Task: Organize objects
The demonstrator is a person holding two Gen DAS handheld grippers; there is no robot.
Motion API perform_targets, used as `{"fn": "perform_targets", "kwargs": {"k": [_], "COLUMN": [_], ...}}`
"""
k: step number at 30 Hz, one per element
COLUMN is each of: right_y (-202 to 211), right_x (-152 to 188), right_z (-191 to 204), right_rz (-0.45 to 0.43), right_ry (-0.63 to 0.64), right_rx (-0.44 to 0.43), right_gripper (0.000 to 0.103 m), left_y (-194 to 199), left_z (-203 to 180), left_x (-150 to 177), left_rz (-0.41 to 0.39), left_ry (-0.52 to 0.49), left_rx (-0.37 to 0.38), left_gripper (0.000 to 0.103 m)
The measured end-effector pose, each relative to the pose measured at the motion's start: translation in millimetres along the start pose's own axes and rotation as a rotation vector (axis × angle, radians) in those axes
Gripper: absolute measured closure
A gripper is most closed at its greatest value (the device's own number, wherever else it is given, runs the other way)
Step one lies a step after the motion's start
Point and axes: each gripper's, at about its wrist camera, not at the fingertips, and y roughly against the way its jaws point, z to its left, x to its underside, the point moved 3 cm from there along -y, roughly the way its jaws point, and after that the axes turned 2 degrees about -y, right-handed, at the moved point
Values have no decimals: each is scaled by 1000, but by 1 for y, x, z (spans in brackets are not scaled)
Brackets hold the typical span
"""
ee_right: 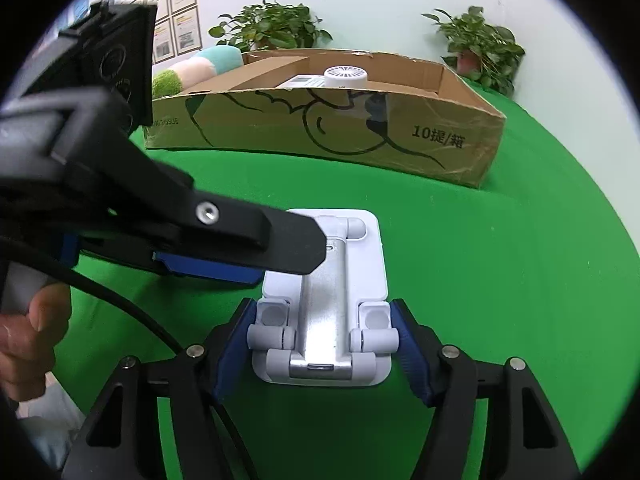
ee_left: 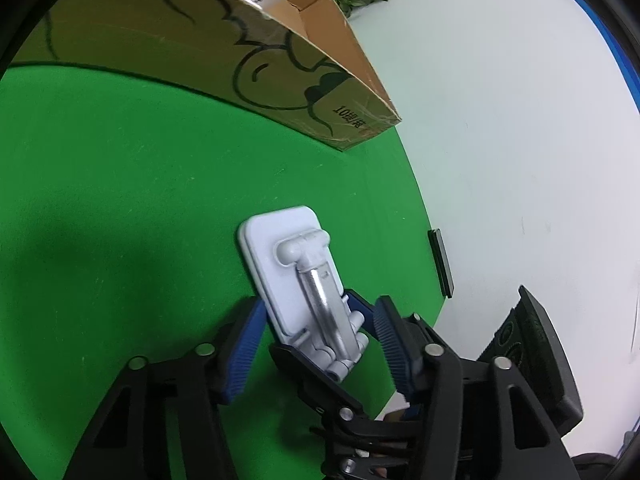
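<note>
A white folding phone stand (ee_right: 340,280) with a silver arm lies flat on the green cloth (ee_right: 500,280). My right gripper (ee_right: 323,306) is shut on its near, hinged end, with a blue pad against each side. My left gripper (ee_right: 290,264) comes in from the left, one black finger (ee_right: 280,240) over the stand's far half. In the left wrist view the stand (ee_left: 288,264) lies between the left gripper's (ee_left: 320,304) pads. The left pad (ee_left: 256,328) meets the plate's edge. A strip of green shows beside the right pad (ee_left: 390,344). A right gripper finger (ee_left: 316,376) crosses below.
A low cardboard box (ee_right: 440,148) stands behind the stand, with a white round fan (ee_right: 346,76) inside. Potted plants (ee_right: 276,24) and a plush toy (ee_right: 200,68) sit behind it. A black flat object (ee_left: 440,264) lies at the cloth's right edge. A person's hand (ee_right: 28,340) holds the left gripper.
</note>
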Motion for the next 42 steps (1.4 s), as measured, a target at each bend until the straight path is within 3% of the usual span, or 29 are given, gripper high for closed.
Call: {"fn": "perform_targets", "kwargs": {"k": [5, 11, 13, 19, 27, 29, 30, 34, 42], "right_y": [5, 10, 12, 42, 87, 95, 101, 115, 139], "right_x": [-1, 1, 2, -16, -65, -77, -86, -110, -157], "right_z": [-10, -9, -8, 7, 22, 25, 26, 29, 27], "right_rz": [6, 13, 10, -109, -285, -314, -331, -367, -430], "right_ry": [-119, -158, -177, -141, -101, -89, -81, -66, -45], "right_rx": [-73, -116, -127, -109, -92, -88, -87, -76, -13], "right_gripper": [37, 38, 38, 38, 38, 38, 38, 38, 38], "left_y": [-11, -16, -12, 12, 59, 80, 92, 155, 203], "left_z": [4, 3, -3, -39, -95, -102, -103, -133, -194], "left_x": [6, 10, 9, -4, -41, -53, -75, -83, -106], "left_rz": [6, -10, -26, -100, -207, -230, -238, -267, -313], "left_ry": [32, 42, 19, -76, -233, -263, -275, -321, -388], "left_rx": [5, 30, 22, 21, -12, -27, -31, -31, -44], "left_gripper": [72, 79, 93, 93, 93, 92, 92, 93, 92]}}
